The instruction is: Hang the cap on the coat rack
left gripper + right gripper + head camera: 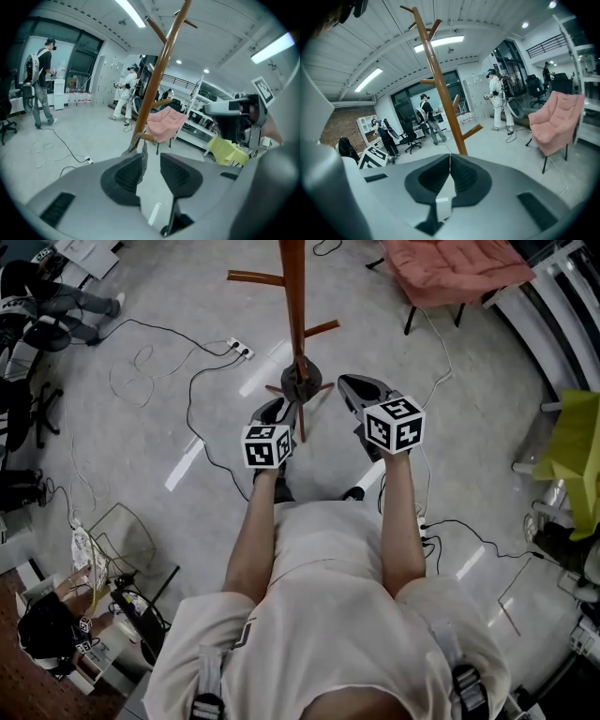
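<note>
The brown wooden coat rack stands straight ahead of me, its pole rising past several pegs. A dark grey cap sits against the pole low down, by a short peg. In the left gripper view a strip of its grey fabric hangs from that peg, just at the left pad's edge. My left gripper is open, its pads apart and not pressing the fabric. My right gripper is shut with nothing in it, just right of the pole.
A pink armchair stands to the back right. Cables and a power strip lie on the grey floor left of the rack. A yellow-green sheet is at the right edge. Other people stand further off.
</note>
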The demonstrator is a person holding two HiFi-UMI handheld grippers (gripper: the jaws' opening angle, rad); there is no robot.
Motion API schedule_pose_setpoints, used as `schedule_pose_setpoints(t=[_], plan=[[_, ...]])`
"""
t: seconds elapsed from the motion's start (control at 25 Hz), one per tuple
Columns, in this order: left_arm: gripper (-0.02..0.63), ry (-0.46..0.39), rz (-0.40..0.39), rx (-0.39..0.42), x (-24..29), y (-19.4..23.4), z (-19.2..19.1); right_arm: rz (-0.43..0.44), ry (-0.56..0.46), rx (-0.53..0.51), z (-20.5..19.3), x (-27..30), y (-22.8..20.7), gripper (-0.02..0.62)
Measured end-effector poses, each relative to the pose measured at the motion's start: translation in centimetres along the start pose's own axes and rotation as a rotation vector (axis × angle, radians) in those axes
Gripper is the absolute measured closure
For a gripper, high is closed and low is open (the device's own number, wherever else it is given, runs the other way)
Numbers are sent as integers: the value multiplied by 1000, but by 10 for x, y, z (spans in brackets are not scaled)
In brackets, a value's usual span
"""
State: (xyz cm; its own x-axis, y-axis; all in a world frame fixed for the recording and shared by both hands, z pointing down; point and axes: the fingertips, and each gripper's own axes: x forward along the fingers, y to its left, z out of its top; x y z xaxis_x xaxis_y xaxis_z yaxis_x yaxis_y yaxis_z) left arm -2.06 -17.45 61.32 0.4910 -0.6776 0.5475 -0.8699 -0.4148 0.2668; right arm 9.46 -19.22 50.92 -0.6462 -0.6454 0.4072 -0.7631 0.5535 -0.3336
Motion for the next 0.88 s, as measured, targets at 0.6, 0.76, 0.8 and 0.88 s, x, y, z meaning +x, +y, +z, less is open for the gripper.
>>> schedule_pose_setpoints(t=[0.6, 0.76, 0.8, 0.88], plan=[[495, -115, 20, 14, -18, 2, 42, 13, 69, 9, -34, 23, 3, 589], [509, -118, 28, 22, -20, 3, 44, 7, 72, 15, -38, 24, 2, 589], [513, -120, 29, 23, -20, 4, 44, 5, 73, 15, -39, 24, 3, 591], [525, -127, 31, 21, -23, 5, 44, 2, 75, 14, -40, 24, 5, 590]])
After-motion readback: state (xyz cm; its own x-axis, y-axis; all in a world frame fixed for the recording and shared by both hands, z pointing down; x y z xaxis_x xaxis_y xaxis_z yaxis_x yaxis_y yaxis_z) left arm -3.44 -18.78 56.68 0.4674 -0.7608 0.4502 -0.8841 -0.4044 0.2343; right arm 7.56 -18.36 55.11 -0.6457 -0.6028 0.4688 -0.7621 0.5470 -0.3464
